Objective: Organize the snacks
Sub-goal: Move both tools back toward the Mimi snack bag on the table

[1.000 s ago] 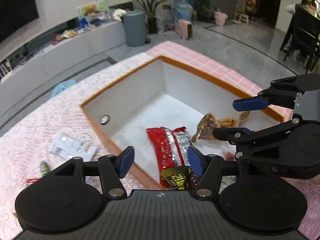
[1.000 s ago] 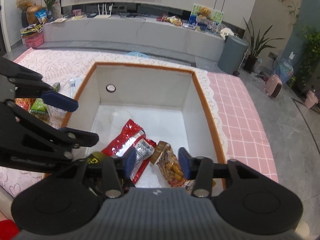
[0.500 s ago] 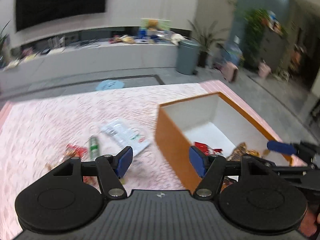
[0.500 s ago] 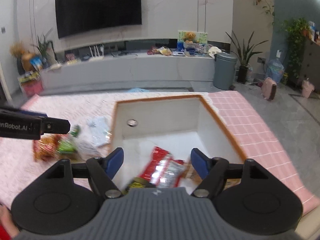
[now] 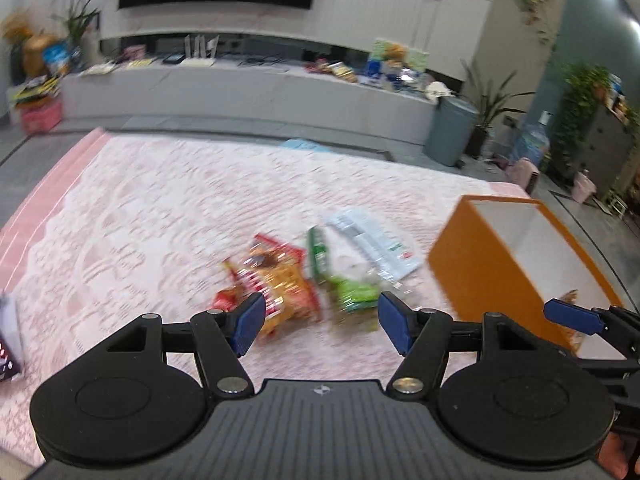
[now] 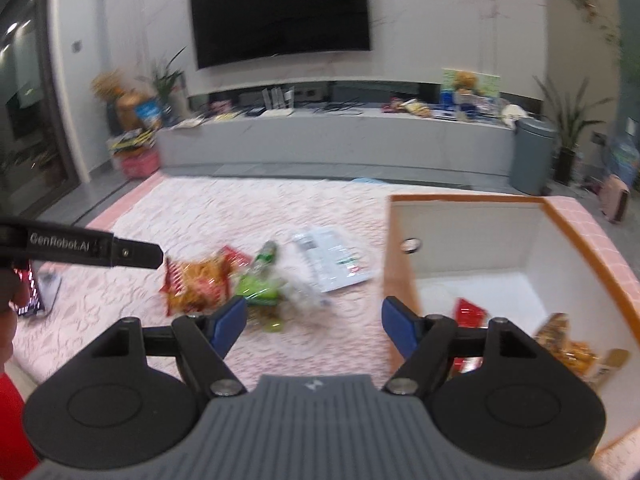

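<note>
Pale marble wall and a big dark television [image 6: 280,12] fill the back of the room, with a long grey cabinet [image 6: 332,140] running beneath them and a grey bin [image 6: 534,156] at its right end. Nearer, a pink lace-patterned cloth covers the bench [image 5: 140,216] that carries the snacks.

At the right of the bench stands an orange box [image 5: 492,280] with a white inside; the right wrist view looks down into it and shows a red packet [image 6: 470,312] and an orange-brown snack bag [image 6: 568,344] lying on its floor.

Left of the box, loose on the cloth, lies a small heap of snacks, blurred in both views. A white flat packet [image 5: 376,244] lies nearest the box, apart from its wall. Beside it are a green packet [image 5: 354,292] and a slim green stick-shaped one [image 5: 318,254], and at the left end a red-and-orange bag [image 5: 276,280].

The left gripper [image 5: 318,320] hangs above the heap with its blue pads spread wide and nothing between them. The right gripper [image 6: 312,328] is likewise spread wide and empty, over the cloth at the box's left wall.

A phone with a lit screen [image 6: 32,288] lies at the far left of the bench.
</note>
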